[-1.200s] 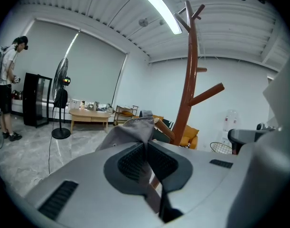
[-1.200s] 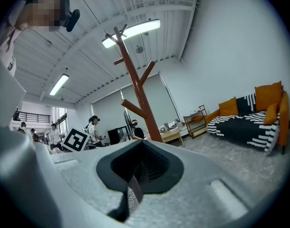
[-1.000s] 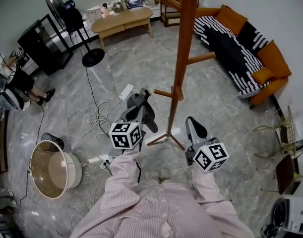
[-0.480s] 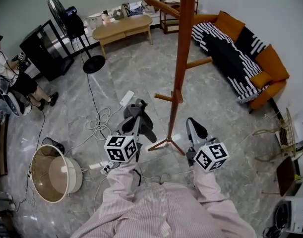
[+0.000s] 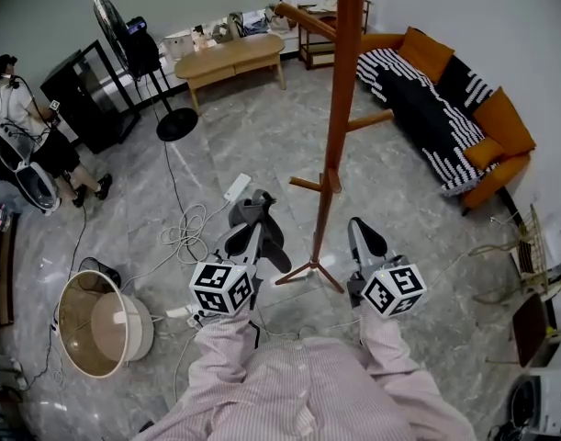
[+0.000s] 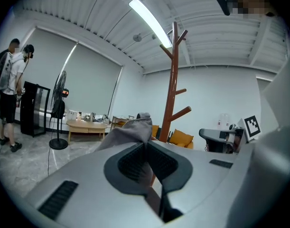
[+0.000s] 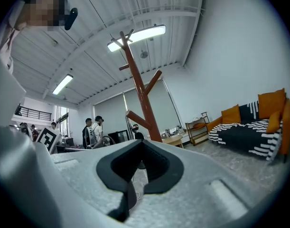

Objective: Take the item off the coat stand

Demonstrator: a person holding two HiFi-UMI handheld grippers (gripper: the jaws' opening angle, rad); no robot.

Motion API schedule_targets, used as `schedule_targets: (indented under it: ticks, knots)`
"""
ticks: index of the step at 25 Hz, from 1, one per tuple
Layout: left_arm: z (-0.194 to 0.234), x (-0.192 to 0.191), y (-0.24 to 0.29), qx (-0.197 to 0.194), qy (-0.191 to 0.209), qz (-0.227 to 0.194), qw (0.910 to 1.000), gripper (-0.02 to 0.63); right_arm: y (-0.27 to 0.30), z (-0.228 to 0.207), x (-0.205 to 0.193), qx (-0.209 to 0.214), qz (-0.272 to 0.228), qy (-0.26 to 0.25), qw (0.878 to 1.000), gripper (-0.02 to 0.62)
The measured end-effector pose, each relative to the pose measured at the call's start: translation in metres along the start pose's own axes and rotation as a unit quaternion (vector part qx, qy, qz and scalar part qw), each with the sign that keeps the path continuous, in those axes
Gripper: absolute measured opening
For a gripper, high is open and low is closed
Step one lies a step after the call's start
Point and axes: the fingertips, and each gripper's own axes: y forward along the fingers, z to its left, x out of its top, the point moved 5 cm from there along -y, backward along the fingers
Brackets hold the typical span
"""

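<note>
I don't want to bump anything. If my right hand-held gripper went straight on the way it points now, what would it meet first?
Probably the coat stand: its trunk rises right beyond the right hand-held gripper and in line with it. Depth is unclear, so it might pass close beside.

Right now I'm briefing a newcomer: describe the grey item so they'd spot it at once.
Find the tall brown coat stand mid-room. Just left of its base, the left claw is shut on a crumpled grey cloth. It is the only soft grey thing there, unlike the white cables nearby.
</note>
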Motion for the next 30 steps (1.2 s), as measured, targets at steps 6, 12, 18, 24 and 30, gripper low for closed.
schedule_targets:
  ticks: [6,12,18,24,30]
  knots:
    - [-0.004,0.008,-0.008,-0.013,0.008,-0.012,0.9998,0.014,-0.002,0.000,0.005,-0.009,-0.011,-0.005,1.000,0.005]
    - [-0.010,0.016,-0.014,-0.026,0.019,-0.020,0.9993,0.014,-0.007,-0.003,0.012,-0.011,-0.020,-0.008,1.000,0.005]
    - [-0.014,0.018,-0.018,-0.028,0.027,-0.021,0.9990,0.014,-0.010,-0.003,0.014,-0.014,-0.015,-0.012,1.000,0.005]
    - [-0.014,0.023,-0.017,-0.027,0.033,-0.020,0.9989,0.014,-0.008,-0.004,0.018,-0.017,-0.016,-0.010,1.000,0.005]
    - [-0.016,0.021,-0.017,-0.029,0.037,-0.022,0.9986,0.014,-0.009,-0.006,0.015,-0.016,-0.019,-0.015,1.000,0.005]
